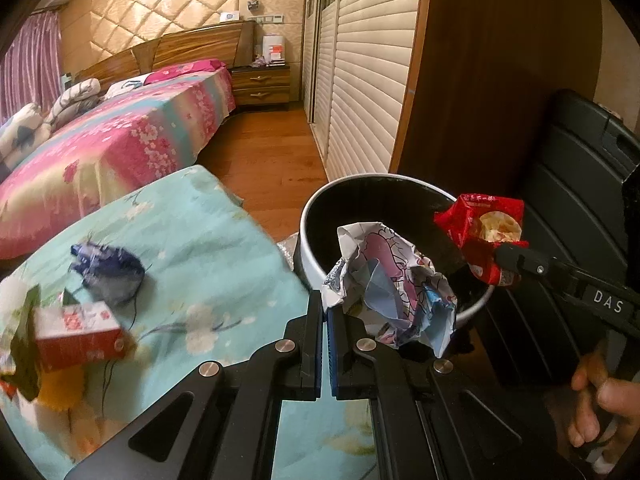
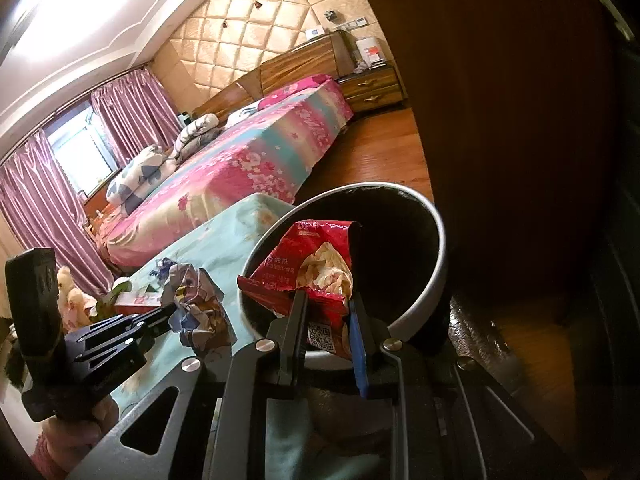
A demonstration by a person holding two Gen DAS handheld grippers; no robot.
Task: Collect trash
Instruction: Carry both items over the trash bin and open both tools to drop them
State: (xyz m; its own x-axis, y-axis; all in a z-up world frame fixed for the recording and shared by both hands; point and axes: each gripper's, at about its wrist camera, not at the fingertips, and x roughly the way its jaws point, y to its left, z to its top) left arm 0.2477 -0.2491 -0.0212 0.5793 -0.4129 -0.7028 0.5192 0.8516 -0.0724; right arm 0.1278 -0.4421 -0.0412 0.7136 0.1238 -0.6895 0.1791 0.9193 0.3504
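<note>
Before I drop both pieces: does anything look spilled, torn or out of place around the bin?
Nothing spilled. The red snack bag is torn open with pale contents showing, so it might shed crumbs. A dark blue crumpled wrapper and a red-and-white carton lie on the turquoise floral cloth, uncollected.

A bed (image 1: 120, 144) in a pink flowered cover is standing far ahead of the grippers; a wooden nightstand (image 1: 262, 88) and pink curtains (image 2: 124, 112) are lying beyond.

Both wrist cameras look down closely, sharing the bin (image 1: 316, 216) (image 2: 436, 248).
</note>
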